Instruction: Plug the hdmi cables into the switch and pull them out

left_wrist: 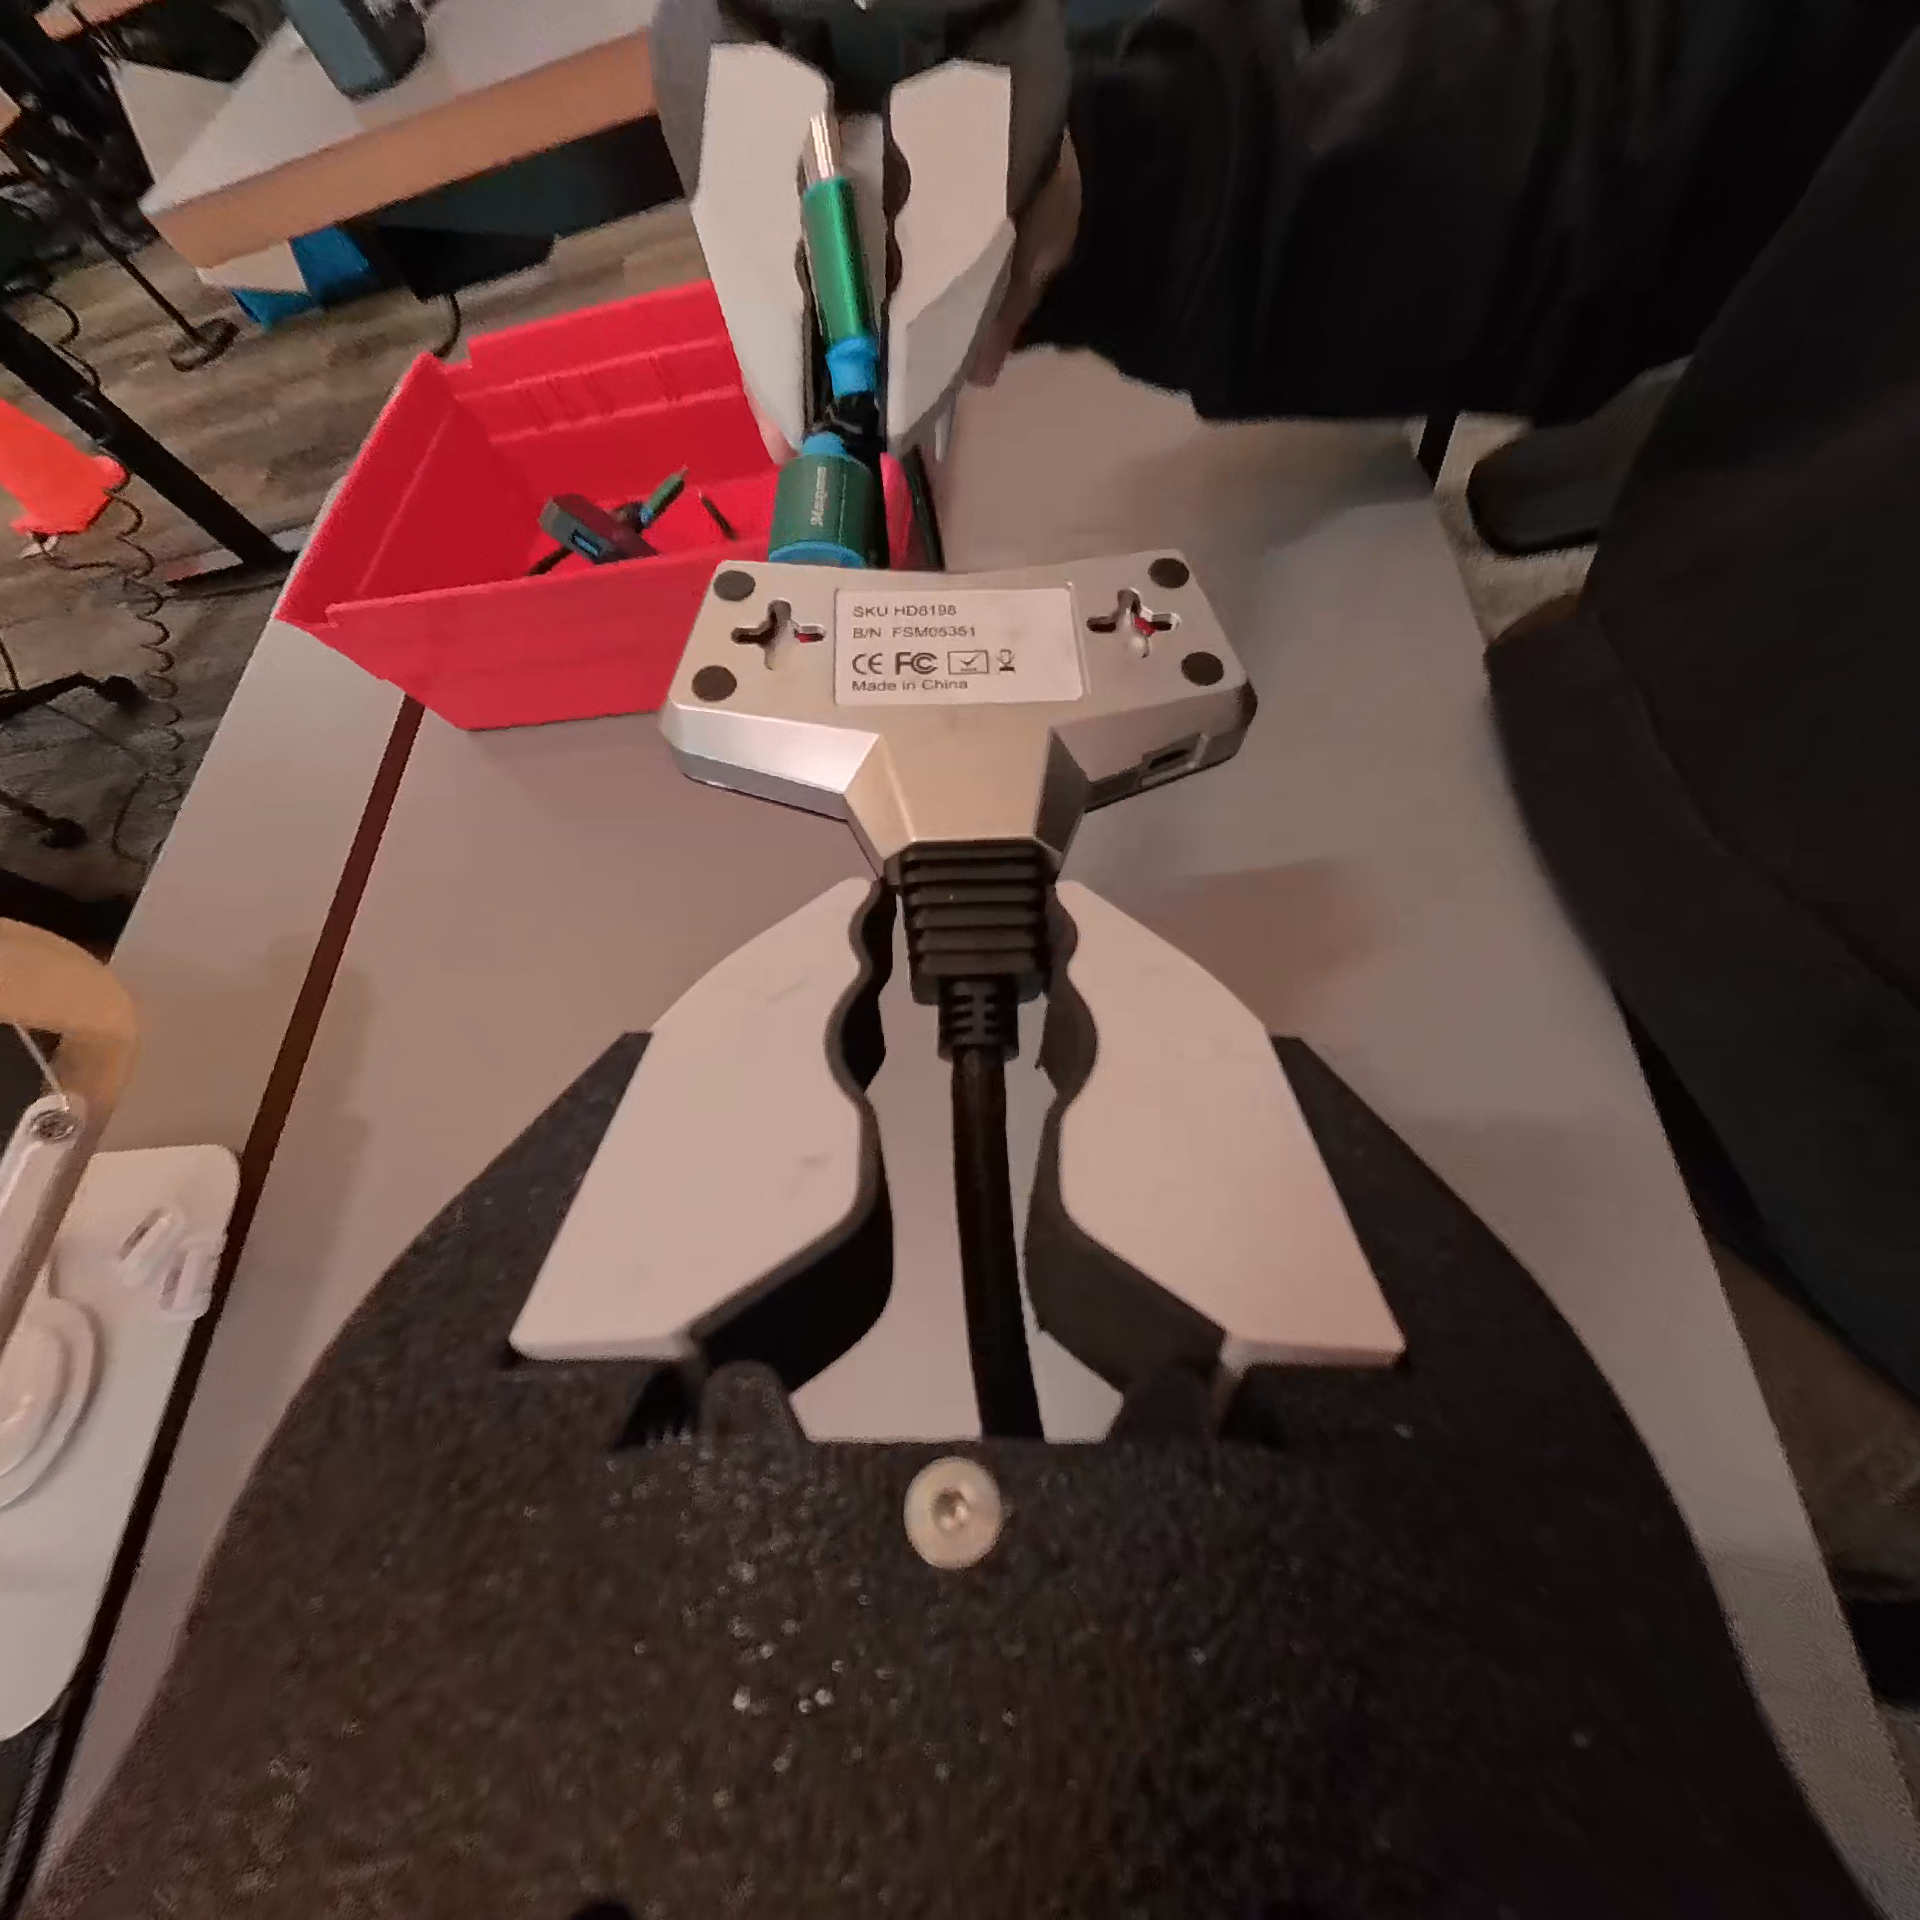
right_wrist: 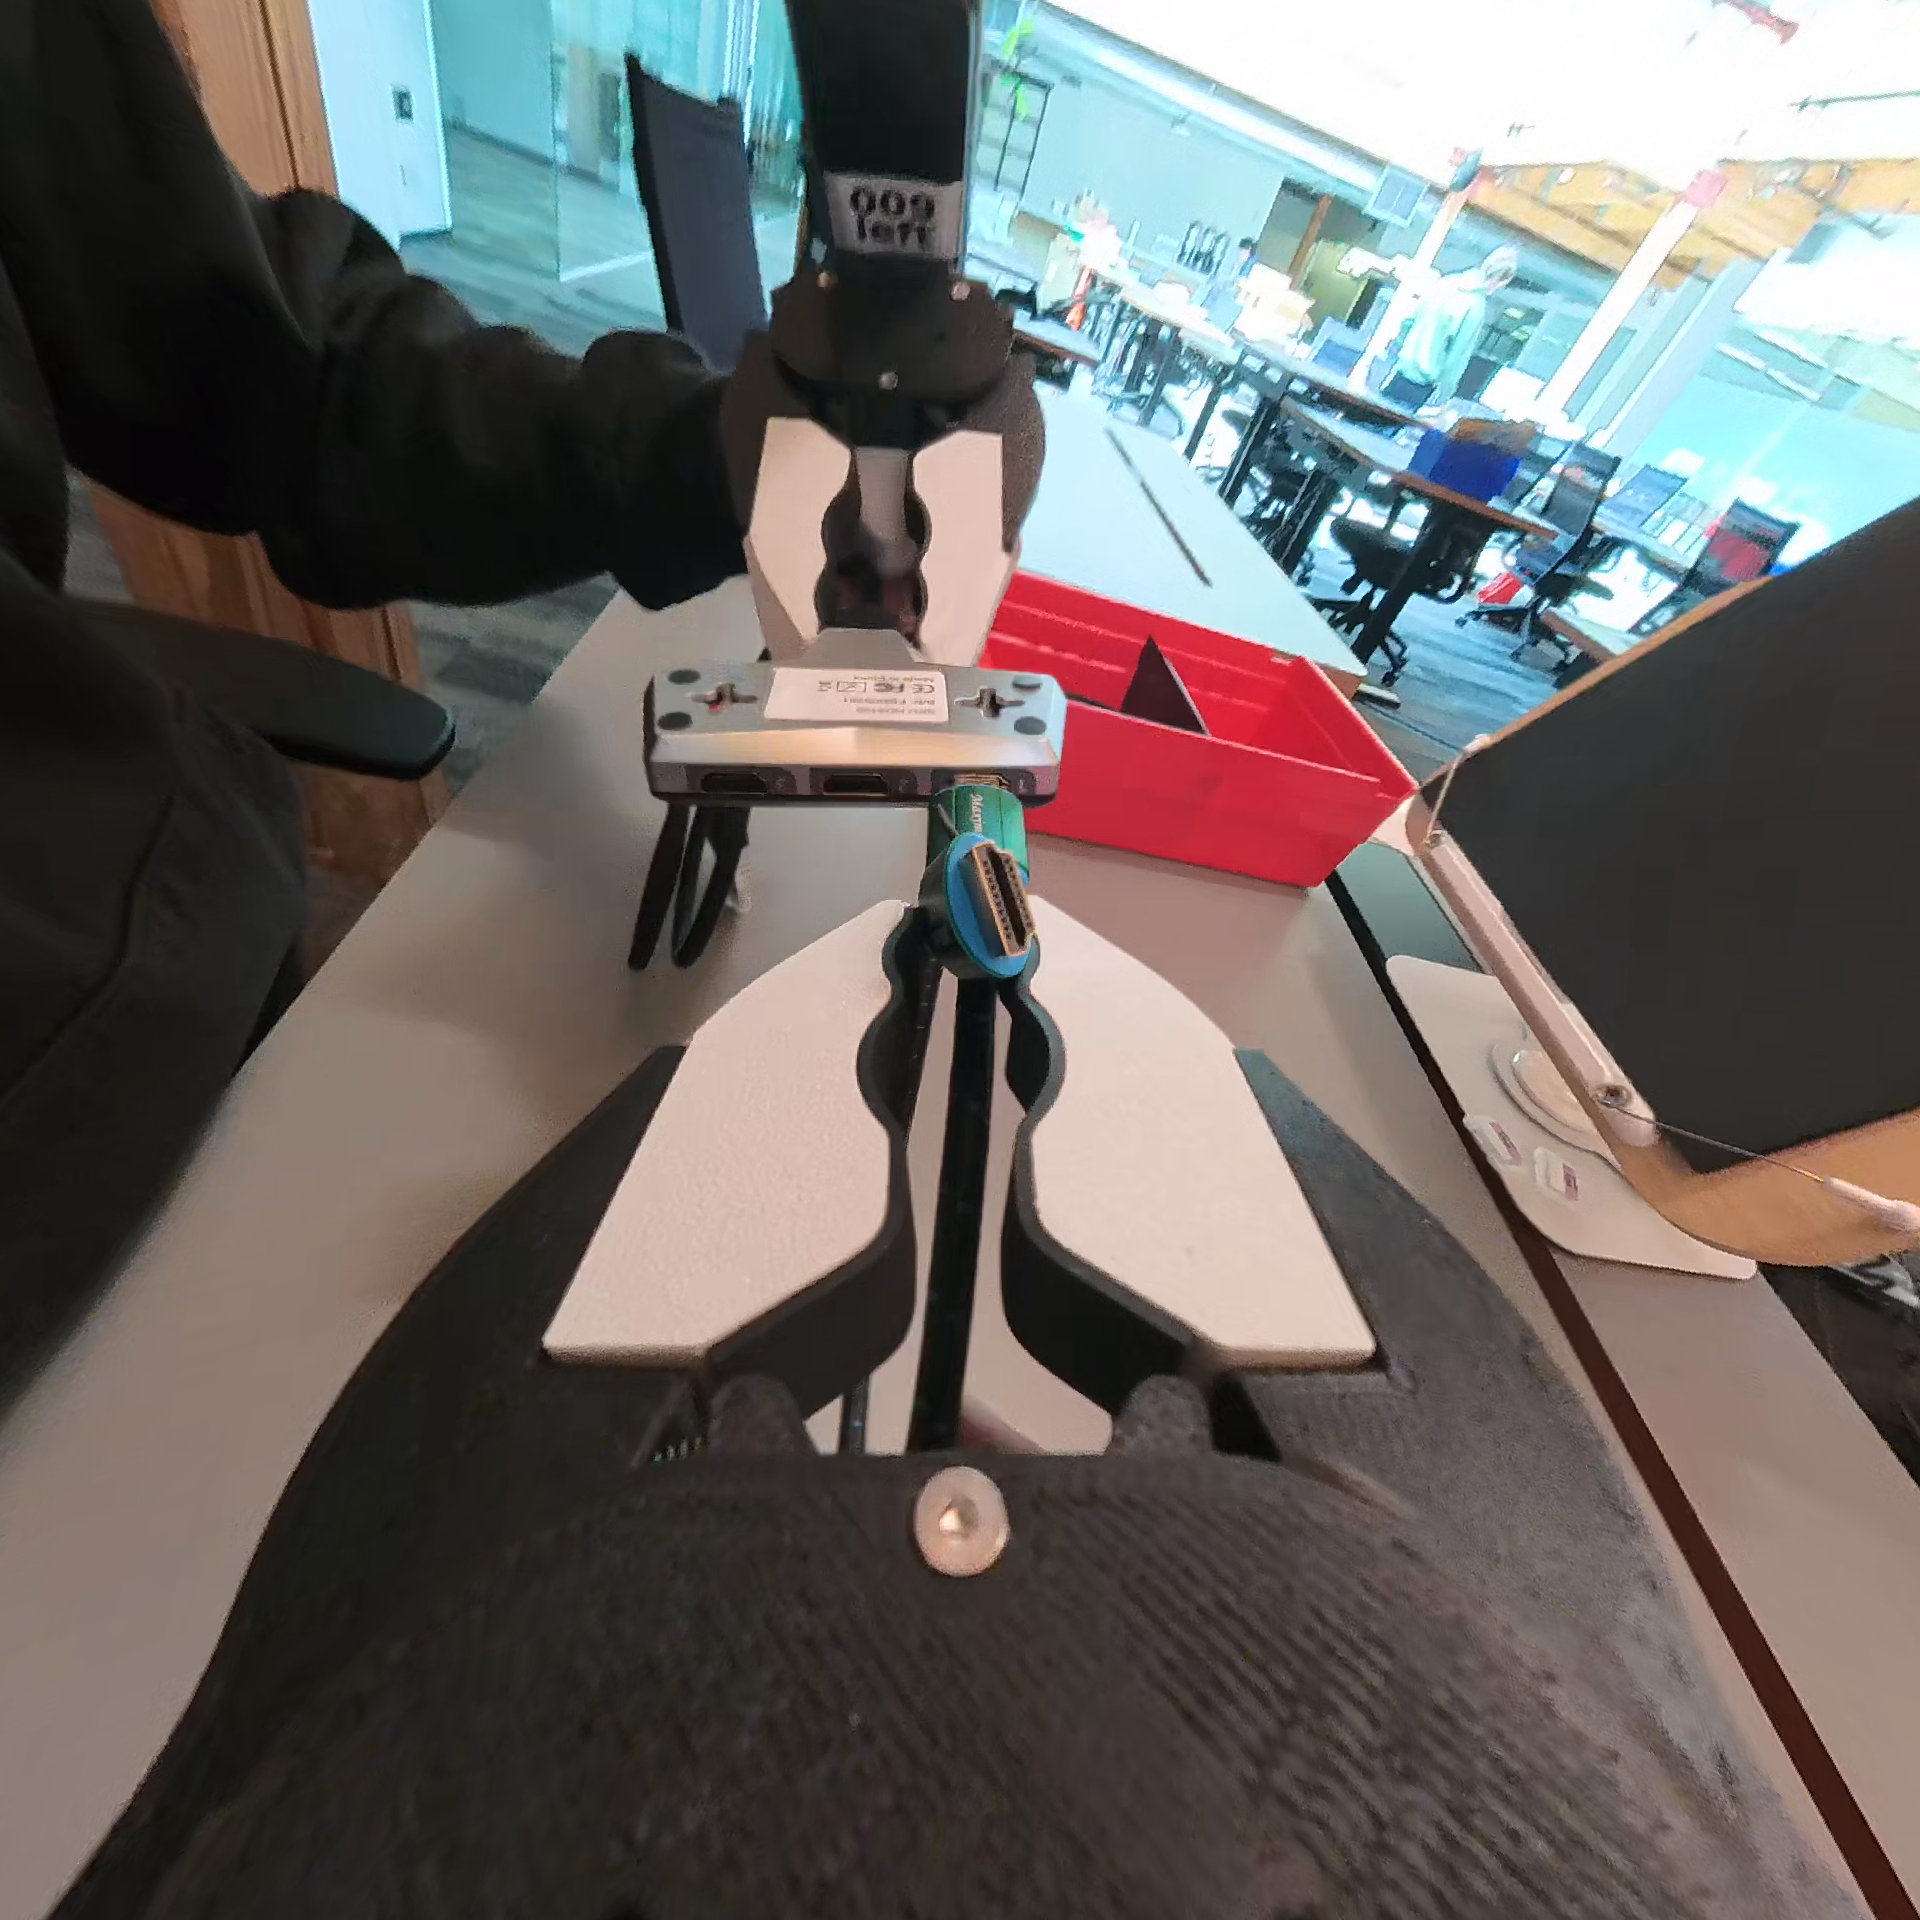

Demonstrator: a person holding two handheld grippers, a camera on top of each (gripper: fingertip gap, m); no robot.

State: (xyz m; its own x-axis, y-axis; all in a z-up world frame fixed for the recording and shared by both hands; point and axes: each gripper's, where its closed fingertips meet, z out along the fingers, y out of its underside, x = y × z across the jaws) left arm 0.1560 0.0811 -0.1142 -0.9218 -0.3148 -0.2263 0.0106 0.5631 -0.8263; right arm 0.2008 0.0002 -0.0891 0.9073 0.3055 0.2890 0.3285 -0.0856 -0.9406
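My left gripper (left_wrist: 971,894) is shut on the black strain relief of the silver HDMI switch (left_wrist: 790,738) and holds it upside down above the table, label side up. In the right wrist view the switch (right_wrist: 862,738) shows two empty ports and a green HDMI plug (right_wrist: 977,808) seated in the rightmost one; the left gripper (right_wrist: 868,649) is behind it. My right gripper (right_wrist: 971,925) is shut on a second green-and-blue HDMI plug (right_wrist: 987,904), metal tip facing the camera, just in front of the switch. The right gripper also shows in the left wrist view (left_wrist: 847,436).
A red bin (left_wrist: 540,644) with small adapters stands on the grey table (left_wrist: 520,935) just beyond the switch, also in the right wrist view (right_wrist: 1195,779). A dark panel on a white base (right_wrist: 1558,1195) stands to the right. A person's black sleeve (right_wrist: 416,416) is at left.
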